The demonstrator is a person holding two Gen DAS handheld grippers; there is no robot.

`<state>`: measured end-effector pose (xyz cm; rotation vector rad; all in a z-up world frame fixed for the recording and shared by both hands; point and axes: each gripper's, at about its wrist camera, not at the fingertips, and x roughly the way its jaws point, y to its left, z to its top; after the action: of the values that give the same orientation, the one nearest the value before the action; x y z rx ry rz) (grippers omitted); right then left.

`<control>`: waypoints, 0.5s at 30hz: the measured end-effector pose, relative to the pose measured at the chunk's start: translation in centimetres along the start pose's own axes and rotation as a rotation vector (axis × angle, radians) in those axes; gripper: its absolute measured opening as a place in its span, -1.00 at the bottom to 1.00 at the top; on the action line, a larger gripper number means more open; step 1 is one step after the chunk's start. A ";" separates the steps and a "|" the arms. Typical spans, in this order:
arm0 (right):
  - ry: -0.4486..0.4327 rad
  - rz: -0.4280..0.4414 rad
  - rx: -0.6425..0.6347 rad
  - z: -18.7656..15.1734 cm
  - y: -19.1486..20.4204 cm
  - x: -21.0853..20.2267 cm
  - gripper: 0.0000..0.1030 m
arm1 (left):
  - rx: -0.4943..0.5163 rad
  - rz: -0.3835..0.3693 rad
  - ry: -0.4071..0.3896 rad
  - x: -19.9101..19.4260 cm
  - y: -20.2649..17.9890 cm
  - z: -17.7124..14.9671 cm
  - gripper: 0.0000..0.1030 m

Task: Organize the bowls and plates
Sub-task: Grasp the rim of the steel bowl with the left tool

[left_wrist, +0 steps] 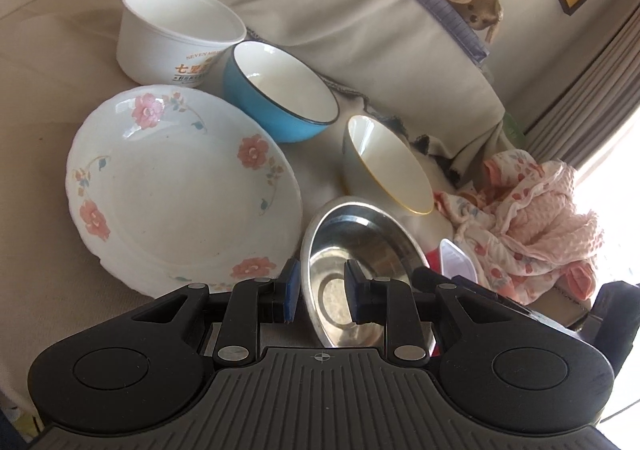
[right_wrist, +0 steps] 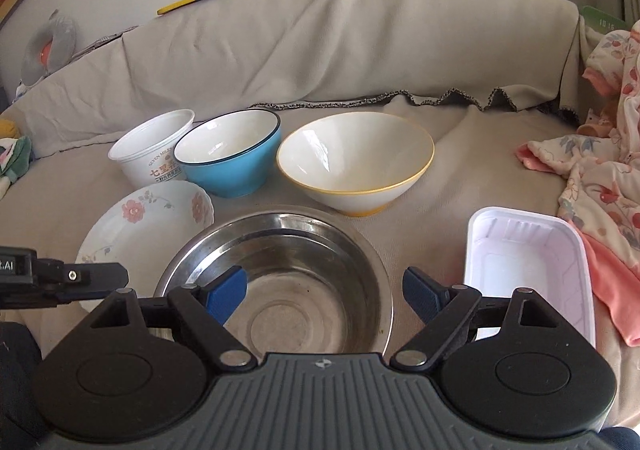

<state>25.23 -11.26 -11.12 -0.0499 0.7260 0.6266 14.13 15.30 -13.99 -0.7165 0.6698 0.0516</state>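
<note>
Left gripper (left_wrist: 319, 292) straddles the steel bowl (left_wrist: 360, 246) rim at its 9 o'clock edge, jaws narrowed, contact uncertain. Right gripper (right_wrist: 323, 292) hovers at 6 o'clock, jaws wide and empty; bowl dead ahead at 12. Left is nearer. Count: four bowls, one plate (right_wrist: 136, 222), one tray (right_wrist: 528, 270).

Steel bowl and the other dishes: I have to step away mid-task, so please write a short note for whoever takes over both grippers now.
Left gripper: nearly closed across the steel bowl's rim, apparently gripping it.
Right gripper: open, empty, over the steel bowl's near side.
On the sofa: flowered plate beside the steel bowl; paper tub, blue bowl and yellow-rimmed bowl in a row behind; plastic tray on the other side.
Done: nothing stacked yet.
Left: nest the bowls, place the plate.
</note>
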 end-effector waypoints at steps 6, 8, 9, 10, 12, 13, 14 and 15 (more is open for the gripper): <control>0.047 -0.004 0.026 -0.1 -0.7 3.2 0.67 | 0.017 0.019 0.019 1.4 -0.5 0.1 -0.49; 0.076 0.028 0.064 -0.4 -1.4 3.8 0.67 | 0.009 0.013 0.026 1.7 -0.7 0.0 -0.49; 0.089 0.054 0.086 -0.7 -1.7 3.9 0.67 | 0.009 0.010 0.032 1.8 -0.8 -0.1 -0.49; 0.101 0.081 0.108 -1.0 -2.0 3.9 0.67 | 0.013 0.006 0.040 1.9 -1.0 -0.2 -0.49; 0.119 0.141 0.152 -1.8 -2.5 3.9 0.67 | 0.020 -0.009 0.055 2.1 -1.3 -0.5 -0.49; 0.129 0.162 0.169 -2.2 -2.7 4.0 0.67 | 0.023 -0.018 0.059 2.1 -1.5 -0.6 -0.49; 0.139 0.174 0.182 -2.5 -2.8 4.0 0.67 | 0.025 -0.026 0.061 2.1 -1.7 -0.7 -0.49; 0.151 0.179 0.190 -2.8 -2.8 4.1 0.67 | 0.027 -0.033 0.064 2.1 -1.8 -0.8 -0.49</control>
<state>27.48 -12.14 -16.31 0.1458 0.9406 0.7272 15.87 13.03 -14.57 -0.7053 0.7181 -0.0108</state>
